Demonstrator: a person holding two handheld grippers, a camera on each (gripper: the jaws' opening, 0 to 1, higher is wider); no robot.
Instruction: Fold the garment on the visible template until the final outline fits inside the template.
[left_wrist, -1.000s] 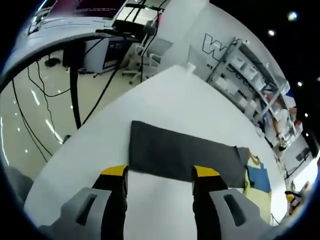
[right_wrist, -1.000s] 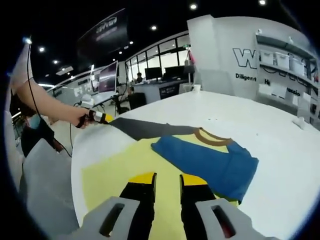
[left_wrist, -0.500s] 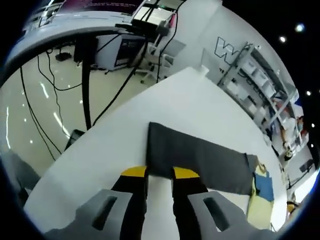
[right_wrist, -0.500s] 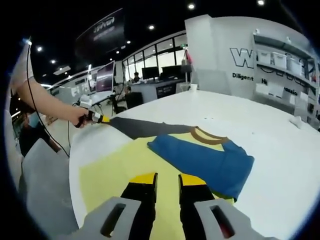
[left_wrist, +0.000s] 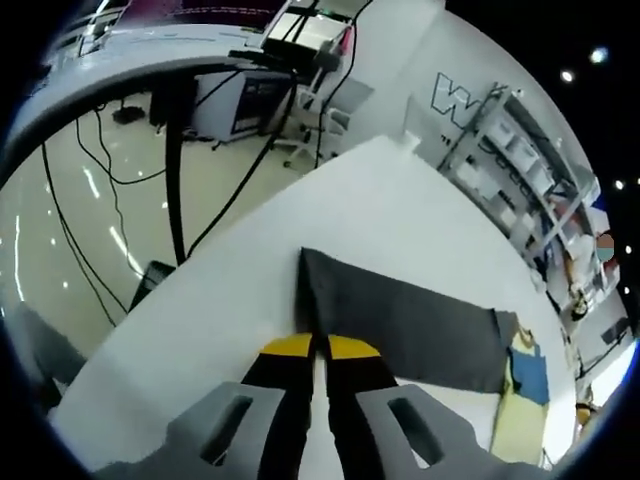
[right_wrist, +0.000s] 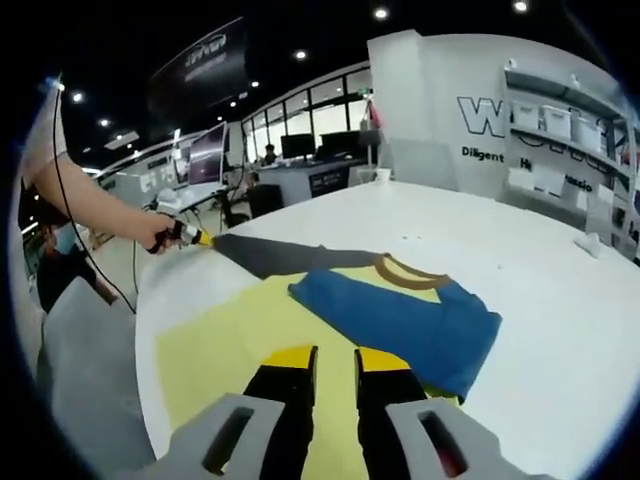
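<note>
A garment with a blue body (right_wrist: 400, 320), a tan collar (right_wrist: 405, 272) and a long grey sleeve (right_wrist: 270, 255) lies on the white table (right_wrist: 540, 290), partly over a yellow template (right_wrist: 230, 330). In the left gripper view the grey sleeve (left_wrist: 400, 320) stretches flat away from me. My left gripper (left_wrist: 320, 346) is shut on its near cuff edge. The right gripper view has that gripper (right_wrist: 190, 237) in a person's hand at the sleeve's far end. My right gripper (right_wrist: 335, 358) hovers over the template with its jaws a narrow gap apart and nothing between them.
The table's edge runs close to the sleeve end, with floor and black cables (left_wrist: 90, 200) beyond it. Shelves with boxes (left_wrist: 510, 150) stand past the table. A small white object (right_wrist: 597, 243) lies on the table's far right. Desks with monitors (right_wrist: 320, 150) fill the background.
My left gripper went from wide open to shut on the grey sleeve's cuff edge. The right gripper's jaws drew slightly closer and its view barely shifted.
</note>
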